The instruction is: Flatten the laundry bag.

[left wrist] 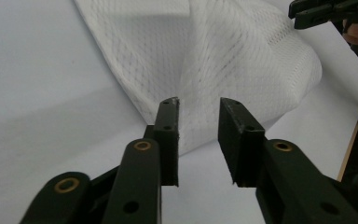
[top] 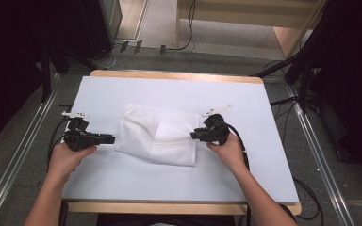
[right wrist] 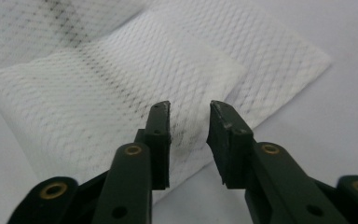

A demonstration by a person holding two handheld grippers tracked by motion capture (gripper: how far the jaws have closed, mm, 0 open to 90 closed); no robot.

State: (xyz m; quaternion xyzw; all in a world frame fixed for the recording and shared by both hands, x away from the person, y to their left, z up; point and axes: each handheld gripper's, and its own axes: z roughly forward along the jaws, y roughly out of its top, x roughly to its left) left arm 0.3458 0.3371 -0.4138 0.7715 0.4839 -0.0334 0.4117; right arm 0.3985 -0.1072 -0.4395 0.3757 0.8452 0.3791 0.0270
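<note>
The white mesh cloth (top: 156,135) lay folded mid-table (top: 179,89), between my hands. My left hand-held gripper (top: 107,139) and right hand-held gripper (top: 194,135) stood parted at its opposite edges, grasping nothing. Cables (top: 283,101) trailed beside the table.

White mesh cloth (top: 156,135): open-weave netting, matt, soft folds. Table (top: 179,75): pale wood edge under smooth matt white covering, possibly paper. Gripper jaws: matt black plastic, brass-coloured rivets.

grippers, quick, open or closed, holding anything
Left gripper: open, holding nothing, at the edge of the white mesh cloth.
Right gripper: open, holding nothing, over the cloth.
</note>
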